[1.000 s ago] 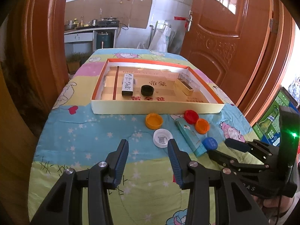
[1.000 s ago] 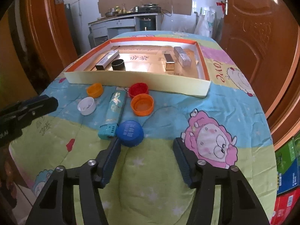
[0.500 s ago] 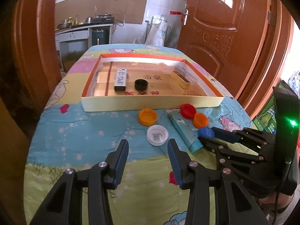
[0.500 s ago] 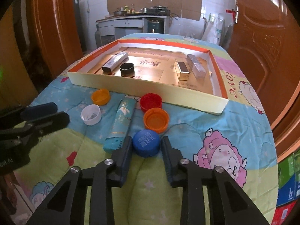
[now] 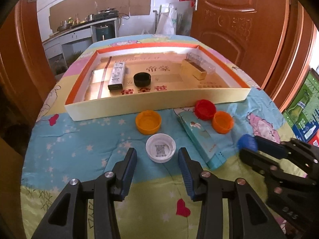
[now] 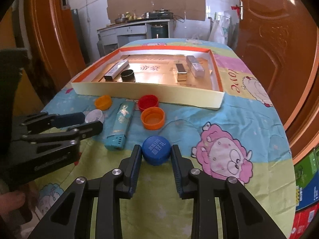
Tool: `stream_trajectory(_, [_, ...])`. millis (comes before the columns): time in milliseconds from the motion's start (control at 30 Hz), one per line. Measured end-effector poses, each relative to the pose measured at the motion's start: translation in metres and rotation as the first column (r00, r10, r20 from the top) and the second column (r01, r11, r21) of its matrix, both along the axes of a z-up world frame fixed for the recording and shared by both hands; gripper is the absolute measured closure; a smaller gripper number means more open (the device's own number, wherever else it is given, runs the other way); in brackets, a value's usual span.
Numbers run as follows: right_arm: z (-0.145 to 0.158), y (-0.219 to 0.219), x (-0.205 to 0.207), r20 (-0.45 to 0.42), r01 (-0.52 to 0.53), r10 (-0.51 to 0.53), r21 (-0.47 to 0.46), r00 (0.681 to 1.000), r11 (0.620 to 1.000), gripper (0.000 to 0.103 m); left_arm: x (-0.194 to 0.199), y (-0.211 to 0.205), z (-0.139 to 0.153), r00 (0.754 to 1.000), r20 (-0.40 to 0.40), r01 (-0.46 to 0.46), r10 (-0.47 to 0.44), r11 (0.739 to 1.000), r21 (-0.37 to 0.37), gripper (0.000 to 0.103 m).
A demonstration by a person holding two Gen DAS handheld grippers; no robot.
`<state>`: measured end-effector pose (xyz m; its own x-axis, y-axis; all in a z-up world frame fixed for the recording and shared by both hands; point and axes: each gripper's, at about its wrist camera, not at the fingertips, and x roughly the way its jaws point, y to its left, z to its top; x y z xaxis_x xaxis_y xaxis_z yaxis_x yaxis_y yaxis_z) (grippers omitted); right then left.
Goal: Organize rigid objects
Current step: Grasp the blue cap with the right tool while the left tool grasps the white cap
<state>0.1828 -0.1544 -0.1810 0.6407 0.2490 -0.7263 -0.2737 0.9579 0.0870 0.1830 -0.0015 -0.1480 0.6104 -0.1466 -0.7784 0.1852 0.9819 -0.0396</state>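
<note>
Left wrist view: the left gripper [image 5: 157, 160] hovers with jaws spread, gripping nothing; the white round plastic cap [image 5: 160, 150] lies on the cartoon-print tablecloth [image 5: 79, 145] just ahead of its fingertips. The shallow cream cardboard box with orange rim [image 5: 139, 105] sits beyond.

Right wrist view: the right gripper [image 6: 156, 156] has just been closing and now pinches the blue round plastic bottle cap [image 6: 156, 150], beside the teal rectangular carton [image 6: 121, 123].

Both wrist views look down, close, sharing the tray [image 5: 155, 107].
</note>
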Motion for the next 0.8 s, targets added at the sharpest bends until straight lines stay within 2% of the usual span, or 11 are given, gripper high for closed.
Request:
stream_trajectory(267, [-0.002, -0.012, -0.002, -0.007, 0.021, -0.021, 0.027, 1.0, 0.999, 0.072, 0.005, -0.002, 0.0, 1.0, 0.001, -0.011, 0.011, 1.0, 0.008, 0.06])
stream_trajectory(533, [0.0, -0.013, -0.005, -0.005, 0.027, -0.027, 0.031, 1.0, 0.999, 0.072, 0.004, 0.003, 0.001, 1.0, 0.002, -0.021, 0.021, 1.0, -0.019, 0.072])
stream_trajectory(800, [0.003, -0.014, -0.008, 0.002, 0.031, -0.031, 0.029, 1.0, 0.999, 0.072, 0.0, 0.007, 0.004, 1.0, 0.01, -0.027, 0.027, 0.999, -0.044, 0.072])
